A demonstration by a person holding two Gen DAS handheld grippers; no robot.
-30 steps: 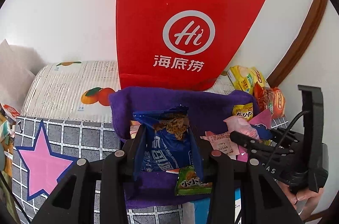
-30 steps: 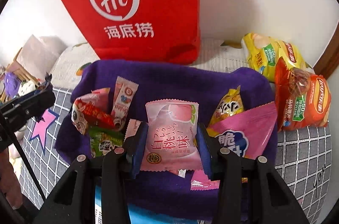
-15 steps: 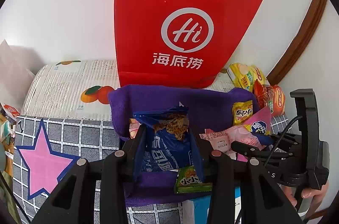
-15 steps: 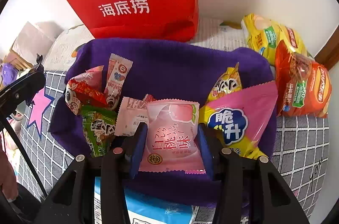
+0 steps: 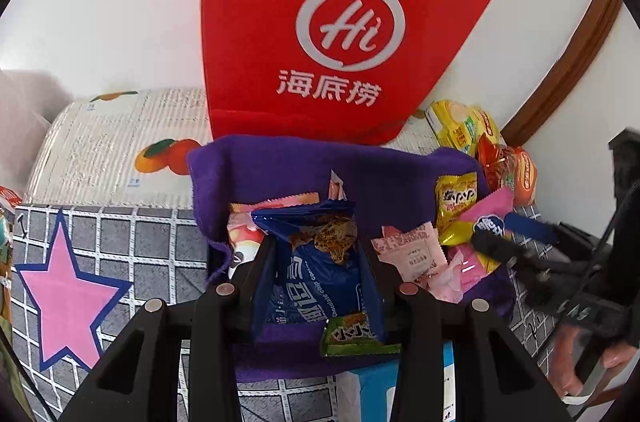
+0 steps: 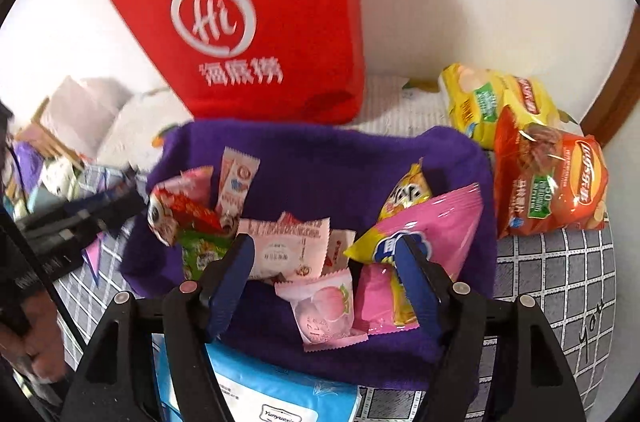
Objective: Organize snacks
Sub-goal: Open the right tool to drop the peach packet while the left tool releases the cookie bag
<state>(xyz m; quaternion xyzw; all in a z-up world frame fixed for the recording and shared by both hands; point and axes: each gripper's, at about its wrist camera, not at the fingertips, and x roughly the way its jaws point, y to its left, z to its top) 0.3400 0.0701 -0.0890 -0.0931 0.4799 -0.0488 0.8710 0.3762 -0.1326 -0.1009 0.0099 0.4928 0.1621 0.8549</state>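
We read "Hi" and 海底捞 on red bag; "Chocolate chip" on blue packet; "Yunyuexi" on light-blue pack.

Lit brightly and evenly by soft, diffuse light, with no harsh glare. Source not visible; white wall behind the red bag rendered clean and near overexposed. Soft grey shadow cast on the wall to the right of the red bag in the right wrist view. Strong fisheye distortion: black vignette in all corners, brown trim right of the bag bowed into a curve. Left wrist view sharp at centre, logo crisp. Right wrist view motion-blurred overall, bag lettering doubled, clutter left of the bag smeared. Small specular highlights on the glossy orange chip packet.
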